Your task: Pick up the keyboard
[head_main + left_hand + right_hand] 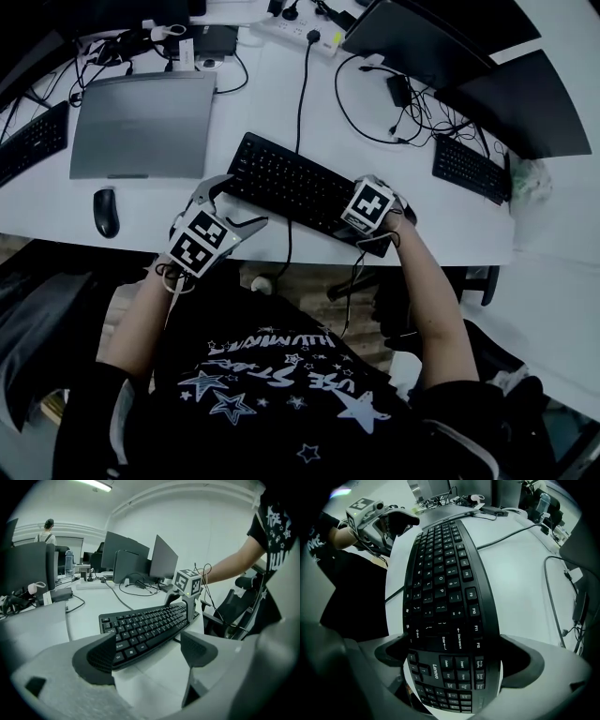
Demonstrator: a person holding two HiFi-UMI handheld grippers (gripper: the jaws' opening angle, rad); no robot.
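Note:
A black keyboard (286,183) lies slanted on the white table (187,234), its right end at the table's front edge. My right gripper (377,220) straddles that right end. In the right gripper view the keyboard (440,588) fills the gap, and both pads (525,660) press its long edges. My left gripper (230,211) sits at the keyboard's left end with its jaws apart. In the left gripper view the near corner of the keyboard (140,630) lies just ahead of the left gripper (147,653), close to one pad (101,656). Nothing is held there.
A closed grey laptop (141,122) and a mouse (106,211) lie to the left. Another keyboard (472,169) sits at the right and a third (33,141) at the far left. Monitors (422,37), a power strip (300,33) and cables line the back.

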